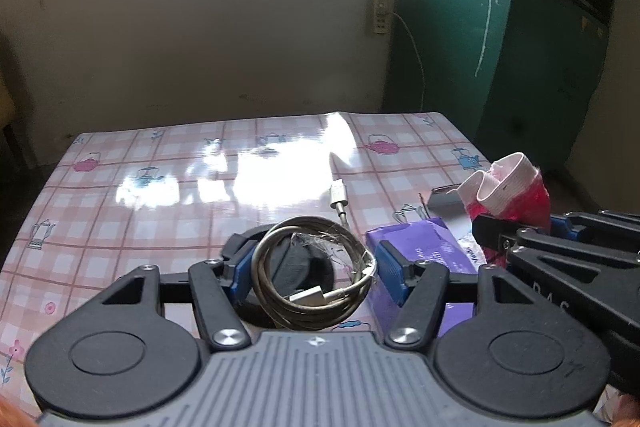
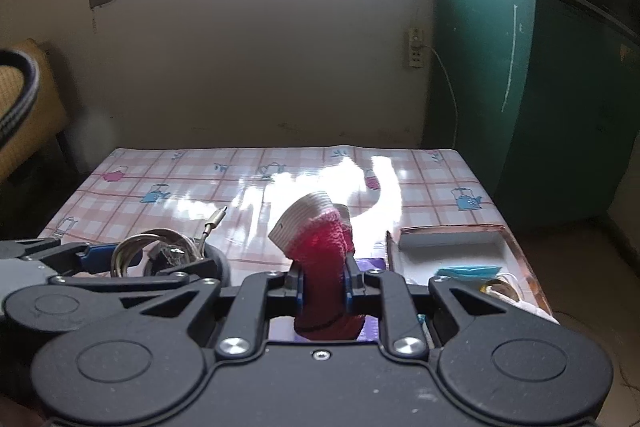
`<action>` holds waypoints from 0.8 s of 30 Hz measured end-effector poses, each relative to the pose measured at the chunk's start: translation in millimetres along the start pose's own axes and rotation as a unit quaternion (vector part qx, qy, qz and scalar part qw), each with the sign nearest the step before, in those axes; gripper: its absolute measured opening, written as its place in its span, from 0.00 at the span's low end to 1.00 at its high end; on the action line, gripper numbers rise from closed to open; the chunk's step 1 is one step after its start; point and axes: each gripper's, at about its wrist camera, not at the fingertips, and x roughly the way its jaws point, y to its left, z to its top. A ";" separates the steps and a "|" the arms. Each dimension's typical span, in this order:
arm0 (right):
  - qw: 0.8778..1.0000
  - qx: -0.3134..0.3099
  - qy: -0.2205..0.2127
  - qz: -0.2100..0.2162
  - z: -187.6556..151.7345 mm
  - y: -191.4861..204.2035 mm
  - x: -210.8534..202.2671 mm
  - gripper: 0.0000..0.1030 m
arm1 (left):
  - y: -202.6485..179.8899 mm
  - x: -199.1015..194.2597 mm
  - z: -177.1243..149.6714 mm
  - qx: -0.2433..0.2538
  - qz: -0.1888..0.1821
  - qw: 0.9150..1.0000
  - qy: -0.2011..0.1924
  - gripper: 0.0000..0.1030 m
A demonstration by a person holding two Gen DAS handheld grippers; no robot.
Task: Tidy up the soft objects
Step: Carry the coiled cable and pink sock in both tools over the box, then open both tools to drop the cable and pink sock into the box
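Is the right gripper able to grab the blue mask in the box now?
Probably not yet. The right gripper is shut on the red sock, so its jaws are full. The mask lies uncovered in the open box just to its right, so the way looks free otherwise.

The left gripper point(image 1: 314, 269) fills the lower middle of its own view, pointing downward at a slant, its blue pads about half apart and pressing the sides of a coiled cable point(image 1: 314, 275). The right gripper point(image 2: 322, 285), low in the centre of its view, has its jaws nearly together, clamped on a red sock point(image 2: 324, 259).
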 end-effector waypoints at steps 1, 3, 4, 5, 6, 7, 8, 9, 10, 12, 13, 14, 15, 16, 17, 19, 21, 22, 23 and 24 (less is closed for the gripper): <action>1.000 0.001 0.001 -0.001 0.0 -3.3 0.6 0.21 | -3.1 0.6 0.1 0.001 -0.001 1.000 0.000 0.62; 1.000 0.004 0.001 -0.005 0.0 -10.0 0.8 0.21 | -9.2 2.8 1.1 0.005 -0.005 1.000 0.001 0.62; 1.000 0.006 0.001 -0.006 0.0 -13.5 1.0 0.21 | -12.5 3.9 1.5 0.007 -0.007 1.000 0.001 0.62; 1.000 0.008 0.002 -0.008 0.0 -17.2 1.2 0.21 | -15.4 5.0 1.7 0.009 -0.009 1.000 0.001 0.62; 1.000 0.010 0.002 -0.009 0.1 -21.3 1.5 0.21 | -19.0 6.5 2.2 0.011 -0.011 1.000 0.002 0.62; 1.000 0.012 0.003 -0.009 0.1 -25.1 1.7 0.21 | -21.3 7.4 2.2 0.012 -0.013 1.000 0.002 0.62; 1.000 0.012 0.003 -0.011 0.1 -29.4 2.0 0.21 | -24.5 8.6 2.4 0.013 -0.016 1.000 0.003 0.62; 1.000 0.013 0.004 -0.013 0.3 -32.8 2.1 0.21 | -28.2 10.1 2.6 0.015 -0.019 1.000 0.004 0.62; 1.000 0.013 0.004 -0.015 0.4 -36.8 2.5 0.21 | -31.7 11.8 2.8 0.017 -0.022 1.000 0.005 0.62; 1.000 0.016 0.005 -0.018 0.6 -46.2 2.8 0.21 | -39.6 15.1 3.1 0.021 -0.027 0.999 0.006 0.62; 1.000 0.017 0.006 -0.020 0.6 -50.4 3.2 0.21 | -43.1 16.6 3.0 0.022 -0.030 0.999 0.006 0.62; 1.000 0.019 0.007 -0.021 0.5 -55.3 3.6 0.21 | -47.0 18.3 3.1 0.024 -0.033 0.999 0.008 0.62; 1.000 0.020 0.008 -0.023 0.4 -59.6 4.2 0.21 | -51.2 20.4 3.1 0.027 -0.036 0.999 0.009 0.62; 0.999 0.021 0.009 -0.025 0.2 -64.5 5.0 0.21 | -55.3 22.4 3.1 0.029 -0.039 0.999 0.010 0.62; 0.999 0.021 0.010 -0.027 0.0 -68.4 5.7 0.21 | -59.5 24.1 3.2 0.030 -0.042 0.999 0.011 0.62; 0.999 0.024 0.013 -0.029 -0.4 -78.2 7.7 0.21 | -67.1 27.4 2.7 0.034 -0.047 0.998 0.013 0.62; 0.999 0.028 0.015 -0.030 -1.5 -88.8 9.1 0.21 | -73.4 29.9 3.2 0.035 -0.052 0.998 0.014 0.62; 0.999 0.028 0.017 -0.031 -1.6 -93.5 10.0 0.21 | -76.0 31.0 3.5 0.037 -0.054 0.998 0.015 0.62; 0.999 0.028 0.018 -0.033 -1.7 -98.8 11.3 0.21 | -79.0 32.3 3.6 0.037 -0.057 0.998 0.015 0.62; 0.999 0.027 0.020 -0.034 -1.0 -104.4 12.8 0.21 | -81.0 34.0 3.8 0.036 -0.060 0.997 0.015 0.62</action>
